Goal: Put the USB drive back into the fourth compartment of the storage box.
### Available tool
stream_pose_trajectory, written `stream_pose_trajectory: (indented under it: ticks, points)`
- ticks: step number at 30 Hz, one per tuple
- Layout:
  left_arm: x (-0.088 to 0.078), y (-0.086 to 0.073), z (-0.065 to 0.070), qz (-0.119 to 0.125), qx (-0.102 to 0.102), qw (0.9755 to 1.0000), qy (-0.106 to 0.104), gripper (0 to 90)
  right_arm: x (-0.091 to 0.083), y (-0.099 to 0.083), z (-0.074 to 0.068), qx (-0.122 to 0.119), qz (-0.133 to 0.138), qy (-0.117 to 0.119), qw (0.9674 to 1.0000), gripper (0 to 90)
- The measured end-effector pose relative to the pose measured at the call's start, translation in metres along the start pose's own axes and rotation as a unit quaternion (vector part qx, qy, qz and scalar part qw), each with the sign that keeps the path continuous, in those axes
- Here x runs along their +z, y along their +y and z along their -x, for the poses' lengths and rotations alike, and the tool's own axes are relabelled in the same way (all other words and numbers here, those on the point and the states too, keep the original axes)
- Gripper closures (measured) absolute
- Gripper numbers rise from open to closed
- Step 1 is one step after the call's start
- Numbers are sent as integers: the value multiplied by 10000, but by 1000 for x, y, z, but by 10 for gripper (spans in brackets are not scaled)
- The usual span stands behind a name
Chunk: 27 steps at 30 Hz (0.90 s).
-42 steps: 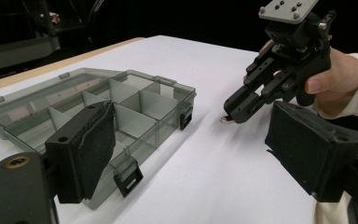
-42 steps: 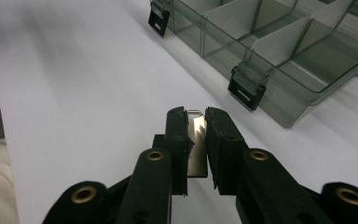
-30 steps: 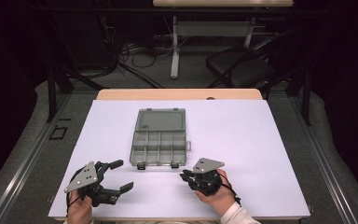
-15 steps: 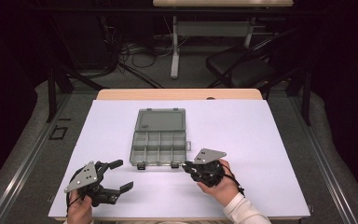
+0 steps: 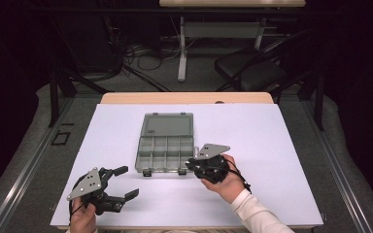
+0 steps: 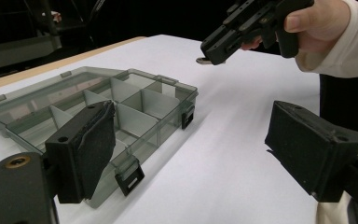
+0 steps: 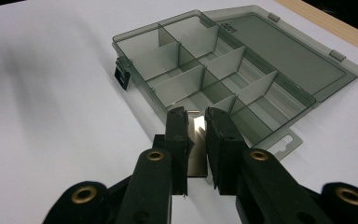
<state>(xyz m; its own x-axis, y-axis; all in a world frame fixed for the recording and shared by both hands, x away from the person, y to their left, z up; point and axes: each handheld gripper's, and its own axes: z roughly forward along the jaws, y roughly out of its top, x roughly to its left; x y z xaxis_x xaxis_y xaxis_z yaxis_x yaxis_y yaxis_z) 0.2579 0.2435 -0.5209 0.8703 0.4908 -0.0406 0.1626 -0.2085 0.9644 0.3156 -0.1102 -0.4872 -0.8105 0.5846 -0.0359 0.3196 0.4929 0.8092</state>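
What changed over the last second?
The right gripper, shut on a small metal plate, moved forward and up, toward the near right corner of the open organizer box. The left gripper stayed put, jaws open, empty. The box, with its lid laid back, did not shift on the white sheet.

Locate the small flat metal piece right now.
The small flat metal piece sits clamped between the right gripper fingers, at the near right corner of the open smoky-grey plastic compartment box.

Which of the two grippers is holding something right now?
The right gripper, beside the organizer box: its jaws pinch a small metal plate. The left gripper has wide-open, empty jaws.
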Motion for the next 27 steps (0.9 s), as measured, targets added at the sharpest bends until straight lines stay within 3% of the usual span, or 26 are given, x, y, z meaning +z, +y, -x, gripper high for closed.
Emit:
stream_pose_trajectory:
  ticks: [27]
  points:
    - [0, 0, 0, 2, 10, 10000, -25, 157, 28, 26, 10, -153, -155, -56, 9997, 795]
